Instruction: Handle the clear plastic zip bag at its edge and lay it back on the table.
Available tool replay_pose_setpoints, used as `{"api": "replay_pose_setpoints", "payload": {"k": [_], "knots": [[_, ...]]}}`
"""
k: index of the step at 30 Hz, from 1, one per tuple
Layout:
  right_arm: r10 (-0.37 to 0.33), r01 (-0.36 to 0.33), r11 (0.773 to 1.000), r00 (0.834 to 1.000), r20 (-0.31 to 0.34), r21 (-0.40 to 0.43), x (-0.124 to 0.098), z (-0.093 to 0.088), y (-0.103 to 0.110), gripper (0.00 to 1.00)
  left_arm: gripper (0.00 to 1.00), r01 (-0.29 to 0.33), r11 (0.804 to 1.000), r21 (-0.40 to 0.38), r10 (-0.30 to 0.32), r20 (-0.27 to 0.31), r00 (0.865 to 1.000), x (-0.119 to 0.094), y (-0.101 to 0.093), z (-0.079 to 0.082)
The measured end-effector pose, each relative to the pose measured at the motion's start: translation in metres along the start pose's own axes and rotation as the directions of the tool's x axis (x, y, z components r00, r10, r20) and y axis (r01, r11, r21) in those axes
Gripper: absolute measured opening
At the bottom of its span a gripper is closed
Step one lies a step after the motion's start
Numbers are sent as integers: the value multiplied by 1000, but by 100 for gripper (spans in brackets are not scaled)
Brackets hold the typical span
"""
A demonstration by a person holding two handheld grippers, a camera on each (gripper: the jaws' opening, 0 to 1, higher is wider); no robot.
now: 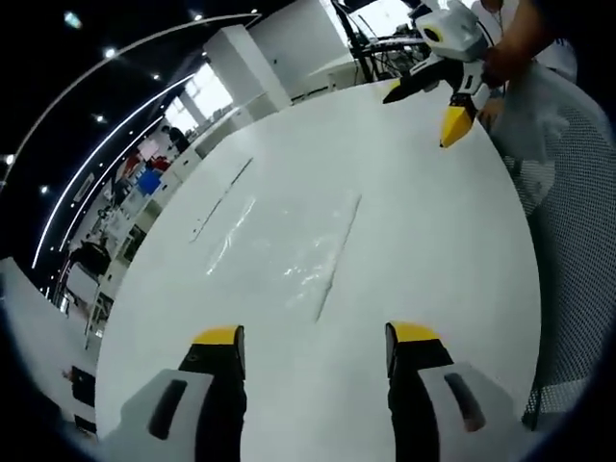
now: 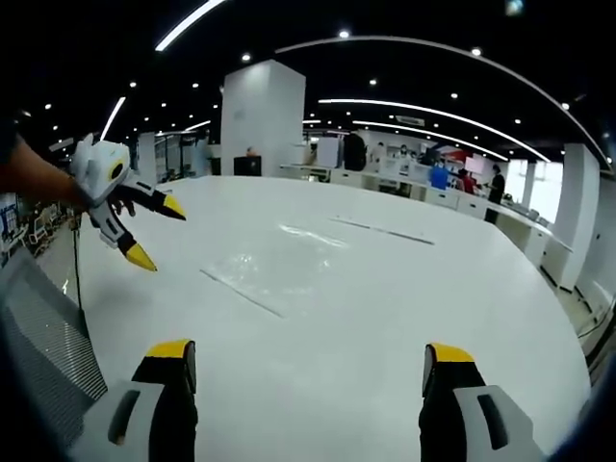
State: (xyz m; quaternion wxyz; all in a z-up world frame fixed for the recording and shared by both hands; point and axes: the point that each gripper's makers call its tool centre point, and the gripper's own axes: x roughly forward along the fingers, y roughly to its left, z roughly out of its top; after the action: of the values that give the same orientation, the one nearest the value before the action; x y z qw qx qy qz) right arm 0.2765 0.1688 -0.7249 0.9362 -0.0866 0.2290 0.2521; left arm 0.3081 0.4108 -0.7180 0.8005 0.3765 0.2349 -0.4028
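Observation:
The clear plastic zip bag (image 1: 289, 245) lies flat on the white round table (image 1: 433, 241), its zip edge running along the side nearer the right gripper. My left gripper (image 1: 316, 337) hovers open short of the bag, holding nothing. Across the table my right gripper (image 1: 423, 111), held by a hand, also stands open above the surface. In the right gripper view the bag (image 2: 269, 269) rests mid-table beyond my right gripper (image 2: 310, 354). There the left gripper (image 2: 159, 236) hangs open to the bag's left, apart from it.
A grey mesh chair (image 1: 568, 241) stands against the table's edge, also seen as the chair (image 2: 38, 327) at lower left. A thin seam (image 2: 385, 231) crosses the tabletop beyond the bag. A white pillar (image 2: 262, 115) and office desks stand far behind.

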Motion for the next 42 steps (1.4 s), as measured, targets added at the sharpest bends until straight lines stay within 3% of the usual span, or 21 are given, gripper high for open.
{"api": "replay_pose_setpoints", "payload": {"k": [14,26,36,42], "knots": [[2,-2,1000,1000,21,9,-4,6,2,98,45,95,988,121,-92,-36,995,19,2,9],[21,-21,1000,1000,7,-3,-6,7,8,93,33,149,957,251,-130,-92,987,34,-2,7],[21,-21,1000,1000,8,-16,-7,8,9,91,29,183,947,266,-158,-113,981,46,0,8],[24,-23,999,1000,6,-24,-6,7,9,88,24,235,949,210,-204,-157,966,53,4,1]]}}
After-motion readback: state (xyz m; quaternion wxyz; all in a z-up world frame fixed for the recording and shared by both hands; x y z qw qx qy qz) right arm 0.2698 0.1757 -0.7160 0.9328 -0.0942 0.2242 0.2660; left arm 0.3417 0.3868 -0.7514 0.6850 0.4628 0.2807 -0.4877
